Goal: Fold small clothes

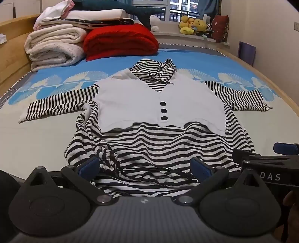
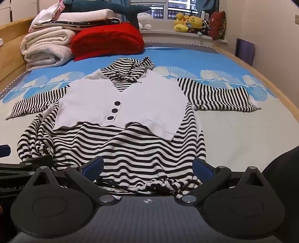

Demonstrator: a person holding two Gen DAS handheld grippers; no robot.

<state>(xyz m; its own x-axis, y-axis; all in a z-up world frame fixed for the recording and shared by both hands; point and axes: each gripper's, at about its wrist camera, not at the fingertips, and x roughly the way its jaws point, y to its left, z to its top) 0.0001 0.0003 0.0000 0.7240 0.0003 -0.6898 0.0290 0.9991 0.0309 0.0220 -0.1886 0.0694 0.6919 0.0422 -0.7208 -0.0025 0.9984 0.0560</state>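
A big bed w/ a blue sheet printed with white fan-shaped leaves [image 1: 196,56] fills most of the room. The near half of the sheet is plain white. A light wooden bed frame [image 1: 13,28] runs along the left side & curves round the right side too.

In the middle of the bed lies the small black-and-white striped hooded top with a white vest panel and three black buttons [image 1: 160,104]. It lies flat, front up, hood end far away, both sleeves spread out to the sides. The bottom edge is bunched & wrinkly near the cameras.

At the far left is a stack of folded white quilts and blankets [image 1: 54,44]. Just beside it sits a folded red knitted blanket [image 1: 119,41]. A dark teal plush shark [image 1: 115,7] rests on top of the pile.

Behind the bed is a window w/ bars, blue curtains, & a ledge w/ yellow stuffed toys [image 1: 192,24]. A purple flat board [image 1: 246,52] leans on the cream wall at right.

The left gripper [image 1: 145,166] hangs over the top's bottom edge, jaws wide apart, holding nothing. The right gripper [image 2: 149,166] is the same: wide apart, over the hem, nothing pinched. They sit side by side.
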